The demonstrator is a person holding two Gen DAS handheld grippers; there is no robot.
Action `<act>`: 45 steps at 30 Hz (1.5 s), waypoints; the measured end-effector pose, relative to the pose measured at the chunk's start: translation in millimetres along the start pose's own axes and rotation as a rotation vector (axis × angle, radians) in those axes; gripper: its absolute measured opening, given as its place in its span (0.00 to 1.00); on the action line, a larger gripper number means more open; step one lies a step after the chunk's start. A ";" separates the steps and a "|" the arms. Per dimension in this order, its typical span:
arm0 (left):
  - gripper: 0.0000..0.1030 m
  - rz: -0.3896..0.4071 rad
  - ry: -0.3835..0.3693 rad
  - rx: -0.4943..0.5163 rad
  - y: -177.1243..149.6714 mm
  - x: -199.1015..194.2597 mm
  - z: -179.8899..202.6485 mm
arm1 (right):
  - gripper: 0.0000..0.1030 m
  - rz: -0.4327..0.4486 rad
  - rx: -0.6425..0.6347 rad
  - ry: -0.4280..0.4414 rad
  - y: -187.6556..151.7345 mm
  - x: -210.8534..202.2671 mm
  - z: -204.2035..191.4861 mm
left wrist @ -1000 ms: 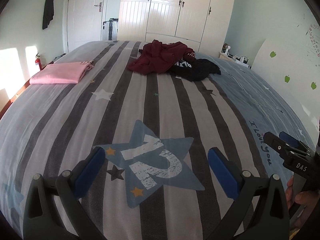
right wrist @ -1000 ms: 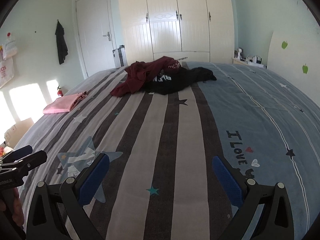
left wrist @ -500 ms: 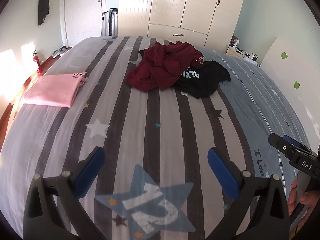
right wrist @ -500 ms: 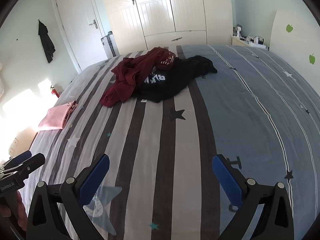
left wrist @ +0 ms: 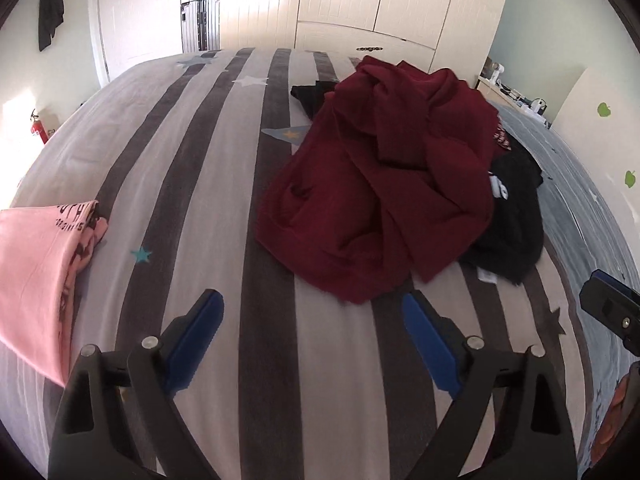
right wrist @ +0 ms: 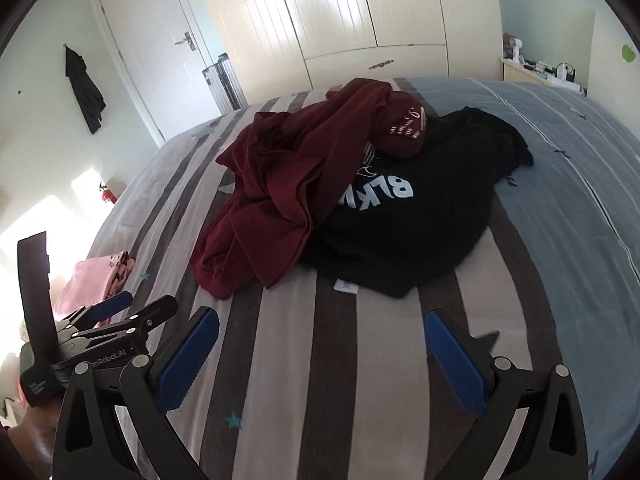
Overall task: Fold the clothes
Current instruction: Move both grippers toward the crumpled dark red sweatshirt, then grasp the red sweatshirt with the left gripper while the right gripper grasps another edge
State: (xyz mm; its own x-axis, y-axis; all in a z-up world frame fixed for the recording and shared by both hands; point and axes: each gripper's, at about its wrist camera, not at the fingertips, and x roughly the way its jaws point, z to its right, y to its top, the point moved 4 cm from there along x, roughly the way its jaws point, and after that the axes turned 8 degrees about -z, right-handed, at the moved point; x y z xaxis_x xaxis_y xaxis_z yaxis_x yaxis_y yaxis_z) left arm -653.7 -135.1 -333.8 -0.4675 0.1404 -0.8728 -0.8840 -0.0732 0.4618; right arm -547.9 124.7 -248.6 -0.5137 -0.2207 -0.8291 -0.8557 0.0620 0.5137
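Observation:
A crumpled dark red garment [left wrist: 384, 192] lies on the striped bed, partly over a black garment with white letters [right wrist: 404, 216]; the red one also shows in the right wrist view [right wrist: 288, 192], the black one in the left wrist view [left wrist: 516, 216]. My left gripper [left wrist: 312, 316] is open and empty, just short of the red garment's near hem. My right gripper [right wrist: 320, 336] is open and empty, a little short of the black garment's near edge. A folded pink garment [left wrist: 36, 272] lies at the left; it also shows in the right wrist view [right wrist: 96, 284].
The bed cover [left wrist: 200, 168] has grey and white stripes on the left and a blue part [right wrist: 572, 184] on the right. White wardrobes [right wrist: 340, 16] and a door [right wrist: 160, 52] stand beyond the bed's far end. A bedside shelf with small items [right wrist: 544, 72] is at the far right.
Both grippers have moved forward over the bed toward the pile of red and black garments, which now fills the middle of both views. Both stay open.

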 end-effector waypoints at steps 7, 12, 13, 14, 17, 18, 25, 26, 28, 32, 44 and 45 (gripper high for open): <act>0.79 -0.072 -0.081 0.014 20.3 46.4 -5.9 | 0.98 -0.046 0.005 0.048 39.7 66.9 -10.8; 0.51 -0.118 -0.099 -0.003 18.2 62.3 -2.7 | 0.91 -0.089 0.049 0.076 50.6 95.0 -3.0; 0.33 -0.115 -0.093 -0.003 17.6 61.3 -1.8 | 0.84 -0.091 0.060 0.090 53.3 98.4 -1.3; 0.20 -0.114 -0.088 0.000 17.0 60.3 -0.9 | 0.81 -0.093 0.074 0.098 56.4 101.6 0.7; 0.08 -0.123 -0.104 0.026 14.9 52.0 1.3 | 0.55 -0.139 0.091 0.133 63.3 111.4 0.8; 0.07 -0.113 -0.104 0.037 13.9 44.7 1.6 | 0.34 -0.170 0.079 0.141 63.9 114.7 -1.5; 0.06 -0.046 -0.169 0.075 -14.4 -34.0 -4.0 | 0.06 -0.101 -0.067 0.201 44.8 46.4 -10.6; 0.06 -0.043 -0.180 0.075 -25.5 -48.4 -5.3 | 0.06 -0.090 -0.072 0.220 38.0 31.2 -8.1; 0.06 -0.041 -0.199 0.076 -49.1 -76.5 -7.5 | 0.05 -0.068 -0.081 0.258 24.5 0.8 -3.0; 0.06 -0.098 -0.199 0.053 -120.3 -117.0 -14.8 | 0.04 -0.070 -0.045 0.301 -28.4 -58.4 18.5; 0.07 -0.389 -0.093 -0.048 -336.9 -189.0 -35.8 | 0.03 -0.395 0.080 0.143 -266.6 -141.4 116.7; 0.09 -0.388 -0.084 -0.032 -340.9 -194.1 -31.0 | 0.03 -0.411 0.074 0.122 -277.5 -143.9 122.0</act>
State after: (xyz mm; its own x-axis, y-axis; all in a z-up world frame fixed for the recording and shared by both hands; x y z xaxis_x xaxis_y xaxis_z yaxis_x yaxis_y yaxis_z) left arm -261.7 -167.9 -326.7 -0.0983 0.2437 -0.9649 -0.9951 -0.0296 0.0939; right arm -244.1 258.0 -298.8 -0.1218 -0.3550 -0.9269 -0.9920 0.0132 0.1253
